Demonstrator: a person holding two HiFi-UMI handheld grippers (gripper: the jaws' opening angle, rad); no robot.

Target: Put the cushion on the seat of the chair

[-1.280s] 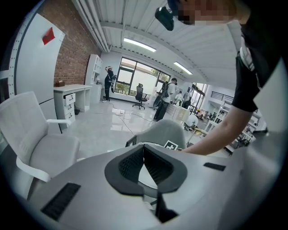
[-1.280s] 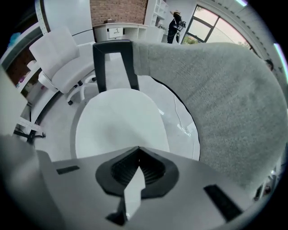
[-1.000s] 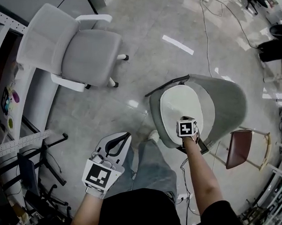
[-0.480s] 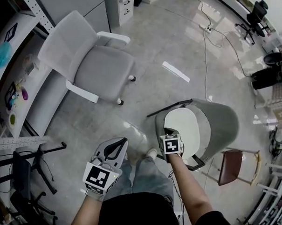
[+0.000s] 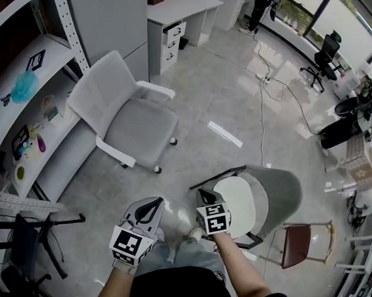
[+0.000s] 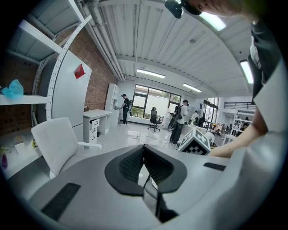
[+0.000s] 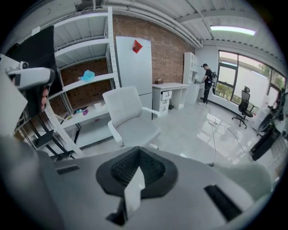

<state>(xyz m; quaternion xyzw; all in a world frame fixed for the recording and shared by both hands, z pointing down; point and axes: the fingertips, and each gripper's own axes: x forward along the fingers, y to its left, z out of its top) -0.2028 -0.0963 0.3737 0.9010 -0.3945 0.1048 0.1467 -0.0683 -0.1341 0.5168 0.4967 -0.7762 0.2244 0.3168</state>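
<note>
A round white cushion point(image 5: 237, 205) lies on the seat of the grey tub chair point(image 5: 283, 195) at the lower right of the head view. My right gripper point(image 5: 200, 191) hangs just left of that chair's front edge, off the cushion, jaws shut with nothing in them. In the right gripper view the closed tips point(image 7: 137, 150) point towards a white office chair point(image 7: 130, 117). My left gripper point(image 5: 161, 201) is beside it on the left, also shut and empty. In the left gripper view its tips point(image 6: 143, 147) meet, and the right gripper's marker cube point(image 6: 196, 141) shows to the right.
A white office chair point(image 5: 133, 121) stands left of centre, metal shelving point(image 5: 28, 89) along the left wall, a desk with drawers point(image 5: 179, 15) at the back. A brown stool point(image 5: 296, 244) sits behind the tub chair. Cables point(image 5: 262, 86) cross the floor; a black stand point(image 5: 31, 239) is lower left.
My right gripper has left the cushion, drawing back and up to the left of the tub chair. The left gripper has risen a little. The head view has tipped up.
</note>
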